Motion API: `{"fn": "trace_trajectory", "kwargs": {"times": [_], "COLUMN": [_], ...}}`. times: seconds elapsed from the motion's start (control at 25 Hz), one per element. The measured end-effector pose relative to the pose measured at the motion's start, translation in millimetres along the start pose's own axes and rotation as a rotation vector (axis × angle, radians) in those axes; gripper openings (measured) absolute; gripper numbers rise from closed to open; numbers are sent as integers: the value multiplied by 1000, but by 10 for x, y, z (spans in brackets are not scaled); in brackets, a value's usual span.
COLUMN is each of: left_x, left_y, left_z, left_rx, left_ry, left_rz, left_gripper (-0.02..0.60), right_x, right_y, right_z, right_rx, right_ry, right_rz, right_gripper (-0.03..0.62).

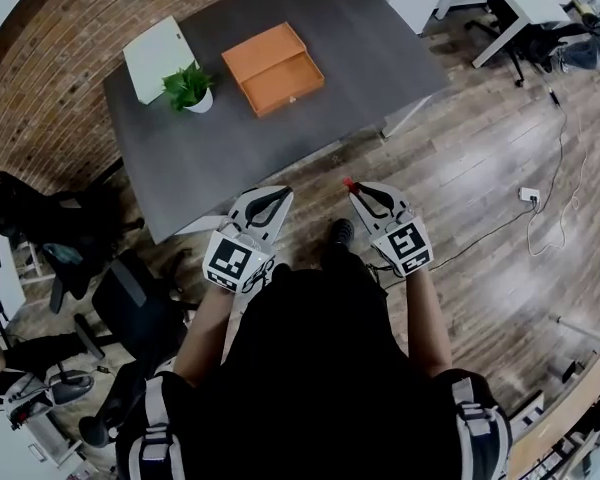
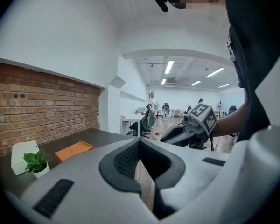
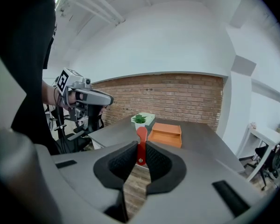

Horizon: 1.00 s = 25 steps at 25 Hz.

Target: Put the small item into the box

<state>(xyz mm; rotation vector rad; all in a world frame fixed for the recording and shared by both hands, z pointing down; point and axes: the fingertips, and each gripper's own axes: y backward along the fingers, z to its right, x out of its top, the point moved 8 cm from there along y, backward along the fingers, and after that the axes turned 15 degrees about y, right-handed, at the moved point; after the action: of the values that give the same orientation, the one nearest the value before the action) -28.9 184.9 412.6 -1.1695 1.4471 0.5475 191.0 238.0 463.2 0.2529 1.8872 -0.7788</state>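
Left: my left tongs (image 1: 278,196) are closed with nothing between them, short of the dark tabletop (image 1: 360,48). Right: my right tongs (image 1: 354,188) grip the small red item (image 3: 141,141) upright between their pads, above the wood floor (image 1: 480,168) and well apart from the orange box (image 1: 273,68) on the tabletop.

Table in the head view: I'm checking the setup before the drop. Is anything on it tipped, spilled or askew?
Nothing stands out. The orange box, the potted plant and the white box sit tidily on the table; the plant stands upright, nothing spilled.
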Motion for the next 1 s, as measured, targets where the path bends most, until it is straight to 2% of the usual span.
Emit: {"fn": "trace_trajectory", "kwargs": {"times": [0.16,0.28,0.44,1.0], "left_x": [100,120,164,158], "left_y": [-268,-347,-439,-689], "left_z": [69,44,31,180], "left_rx": [31,86,163,359], "left_ry": [-13,14,41,72], "left_rz": [7,9,24,68], "left_gripper": [23,23,22,23], "right_x": [-155,-153,-66,-324], "right_y": [21,-67,-221,-277], "right_z": [384,597,819,1225], "right_rx": [31,76,130,274], "right_ry": [19,41,63,111], "right_rz": [-5,-4,57,92], "right_gripper": [67,67,67,67]}}
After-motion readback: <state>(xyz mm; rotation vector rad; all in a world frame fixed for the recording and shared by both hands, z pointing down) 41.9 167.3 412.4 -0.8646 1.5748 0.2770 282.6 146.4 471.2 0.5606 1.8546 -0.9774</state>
